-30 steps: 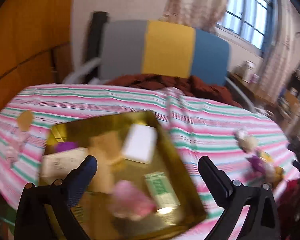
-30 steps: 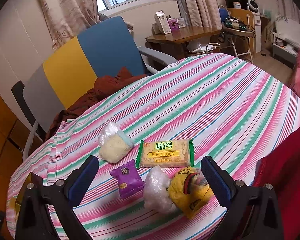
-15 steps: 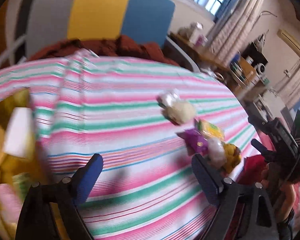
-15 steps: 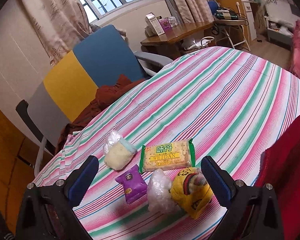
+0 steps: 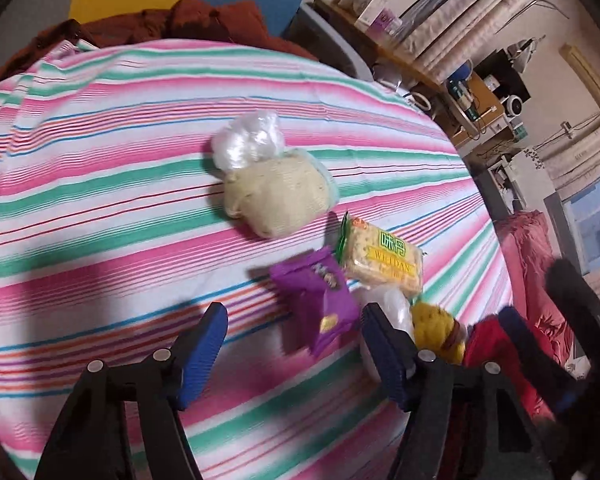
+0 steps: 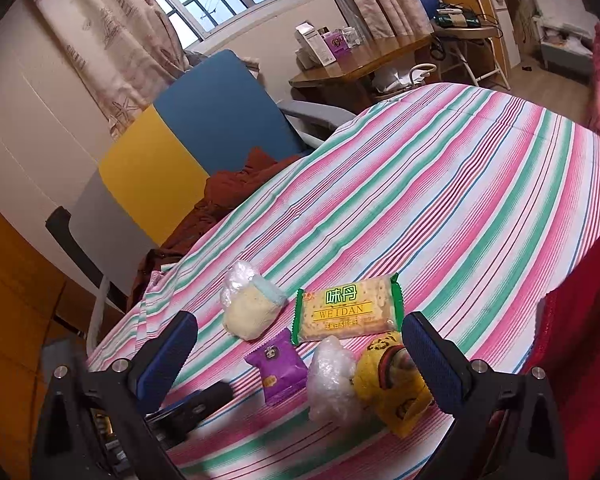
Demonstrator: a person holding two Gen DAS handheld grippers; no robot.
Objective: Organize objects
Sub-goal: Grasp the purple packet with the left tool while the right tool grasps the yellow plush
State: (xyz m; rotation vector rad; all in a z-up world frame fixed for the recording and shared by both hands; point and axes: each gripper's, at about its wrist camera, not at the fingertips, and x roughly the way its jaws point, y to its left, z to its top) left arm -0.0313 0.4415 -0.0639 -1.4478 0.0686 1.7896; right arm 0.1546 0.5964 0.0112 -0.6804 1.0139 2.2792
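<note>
Several snacks lie in a cluster on the striped tablecloth [image 5: 100, 208]. They are a purple packet [image 5: 316, 296], a WEIDAN cracker pack [image 5: 384, 260], a cream bun in clear wrap [image 5: 276, 196], a crumpled clear bag [image 6: 330, 380] and a yellow packet [image 6: 388, 380]. My left gripper [image 5: 296, 344] points down at the purple packet, which lies just past its blue fingertips. Its jaws are closing and the pads are not touching the packet. My right gripper [image 6: 300, 360] hangs open above the same cluster, with the purple packet [image 6: 276, 368] and the clear bag between its fingers, untouched.
A grey, yellow and blue chair [image 6: 172, 148] with a rust-brown cloth [image 6: 236, 184] stands behind the table. A wooden desk [image 6: 360, 68] with boxes is further back. Red fabric [image 6: 572, 320] lies at the table's right edge. A dark blurred tool part [image 6: 196, 404] shows at lower left.
The left gripper swung right from the gold tray to the snack cluster, dropped lower and narrowed its jaws. The right gripper barely moved; a dark tool part entered its lower left.
</note>
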